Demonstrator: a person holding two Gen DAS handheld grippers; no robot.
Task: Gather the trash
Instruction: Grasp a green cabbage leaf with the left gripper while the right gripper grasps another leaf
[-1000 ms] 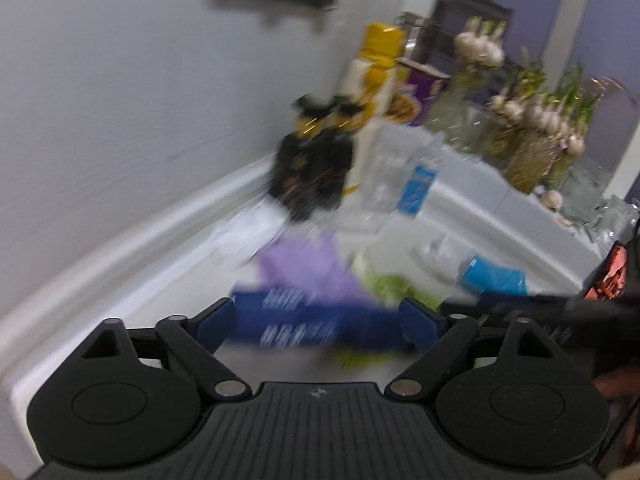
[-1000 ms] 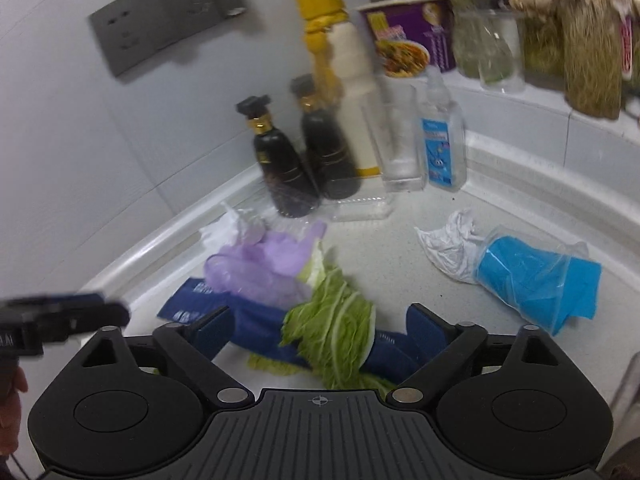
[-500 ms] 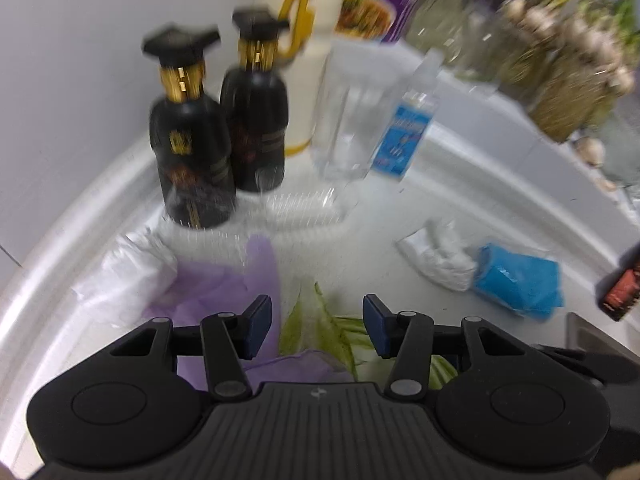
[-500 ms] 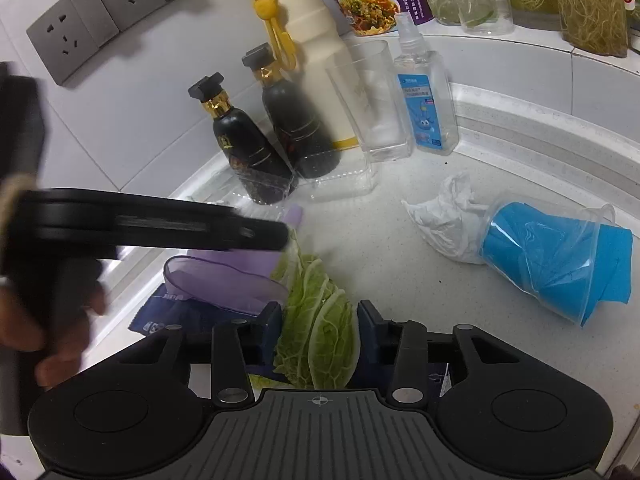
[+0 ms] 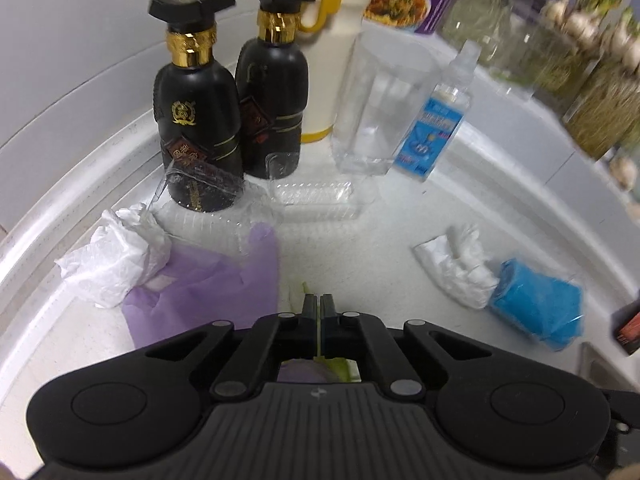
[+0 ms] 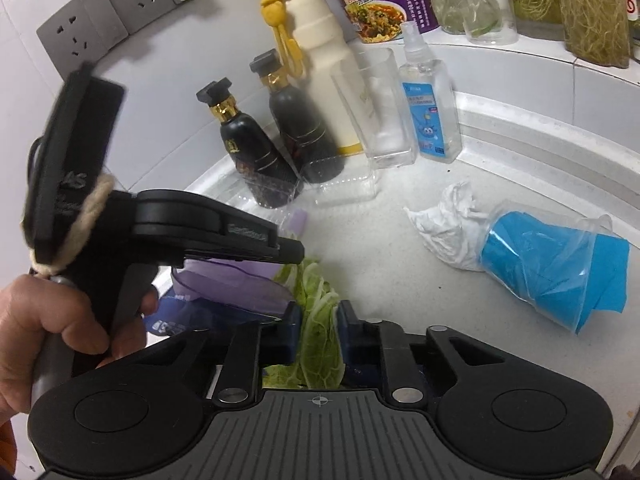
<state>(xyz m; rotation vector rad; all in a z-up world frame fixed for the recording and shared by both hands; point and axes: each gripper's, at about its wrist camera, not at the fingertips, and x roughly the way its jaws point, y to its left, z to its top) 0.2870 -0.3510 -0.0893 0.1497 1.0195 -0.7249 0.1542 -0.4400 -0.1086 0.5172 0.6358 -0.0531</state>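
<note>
Left wrist view: your left gripper (image 5: 319,309) has its fingers pinched together on a thin edge of the cabbage leaf (image 5: 298,292), near and centre on the counter (image 5: 360,248). Just left lies the purple glove (image 5: 208,280), touching a crumpled tissue (image 5: 116,256) farther left. Two clear trays (image 5: 316,200) sit at the foot of the bottles (image 5: 200,120). On the right, a second tissue (image 5: 456,268) touches a bagged blue cloth (image 5: 536,308).

Right wrist view: your right gripper (image 6: 319,332) is narrowed around the same leaf (image 6: 320,320), its pads on either side. Your left hand (image 6: 52,328) holds its gripper in from the left, over the glove (image 6: 236,284). A blue wrapper (image 6: 176,316) lies under the glove.

No bin shows and nothing looks collected, so I judge you are at the start: leaf first, then glove, wrapper, tissues, trays and bag.
</note>
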